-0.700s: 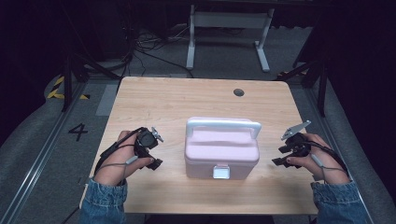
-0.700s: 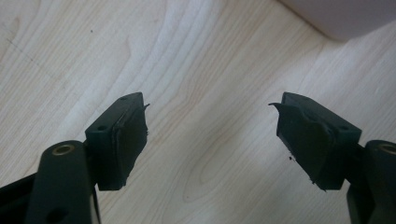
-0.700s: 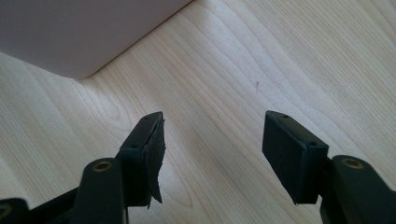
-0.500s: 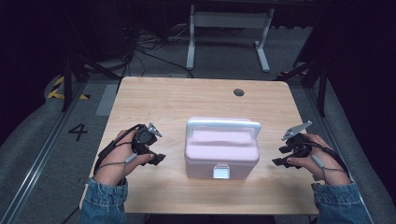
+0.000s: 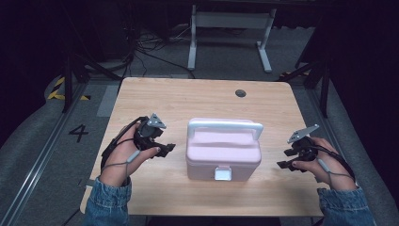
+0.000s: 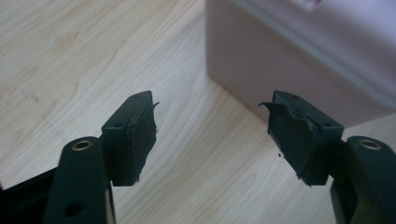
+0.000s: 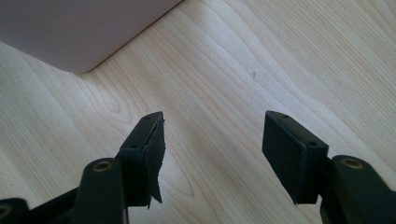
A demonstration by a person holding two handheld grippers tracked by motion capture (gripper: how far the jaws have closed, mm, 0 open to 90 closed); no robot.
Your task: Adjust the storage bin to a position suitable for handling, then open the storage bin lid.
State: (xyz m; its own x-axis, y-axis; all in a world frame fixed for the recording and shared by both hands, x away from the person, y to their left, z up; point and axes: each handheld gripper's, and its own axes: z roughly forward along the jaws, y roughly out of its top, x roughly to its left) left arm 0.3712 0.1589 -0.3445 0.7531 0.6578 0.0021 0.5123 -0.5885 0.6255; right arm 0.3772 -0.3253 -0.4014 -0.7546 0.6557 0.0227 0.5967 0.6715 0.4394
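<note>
A closed pink box [image 5: 223,151] with a white carry handle [image 5: 225,125] and a white front latch [image 5: 222,173] stands in the middle of the wooden table [image 5: 197,99]. My left gripper [image 5: 165,149] is open just left of the box, jaws pointing toward its side wall [image 6: 289,60], with nothing between them [image 6: 210,135]. My right gripper [image 5: 285,158] hovers open to the right of the box, a gap of table away. In the right gripper view its jaws [image 7: 212,149] frame bare wood, with a box corner [image 7: 79,32] ahead.
A dark round hole [image 5: 241,92] sits in the table near the far edge. A white metal stand [image 5: 228,28] and cables lie on the floor beyond the table. A "4" mark [image 5: 78,133] is on the floor at left.
My left gripper has moved right, closer to the box's left side. The right gripper and the box have stayed put.
</note>
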